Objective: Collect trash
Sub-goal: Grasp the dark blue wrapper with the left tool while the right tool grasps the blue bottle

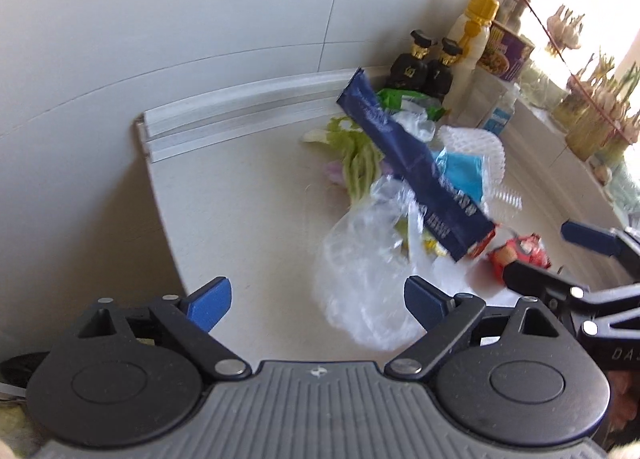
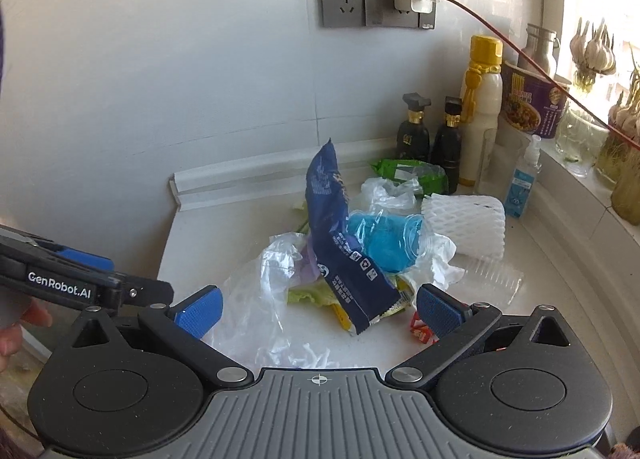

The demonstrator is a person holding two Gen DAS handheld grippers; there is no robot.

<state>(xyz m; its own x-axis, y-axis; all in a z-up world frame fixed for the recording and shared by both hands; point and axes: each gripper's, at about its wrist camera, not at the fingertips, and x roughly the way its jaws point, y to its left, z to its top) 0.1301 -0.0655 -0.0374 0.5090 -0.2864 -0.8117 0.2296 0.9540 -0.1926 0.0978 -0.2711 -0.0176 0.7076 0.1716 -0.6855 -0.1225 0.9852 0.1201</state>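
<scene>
A heap of trash lies on the white counter [image 1: 224, 195]. It holds a long dark blue wrapper [image 1: 412, 163] [image 2: 340, 247], a crumpled clear plastic bag [image 1: 360, 271] [image 2: 256, 299], a blue see-through bottle [image 2: 384, 239], white foam netting [image 2: 464, 223], green leaves [image 1: 356, 155] and a red wrapper [image 1: 520, 255]. My left gripper [image 1: 318, 301] hovers open at the heap's near left, the bag just ahead of its right finger. My right gripper [image 2: 320, 309] is open over the near side of the heap, nothing pressed between its pads.
Two dark bottles [image 2: 416, 131], a white bottle with a yellow cap [image 2: 480, 107], a purple noodle cup [image 2: 532, 103] and a spray bottle [image 2: 524, 179] stand behind the heap. A red cable [image 2: 500, 35] runs from the wall socket. The counter ends at the left.
</scene>
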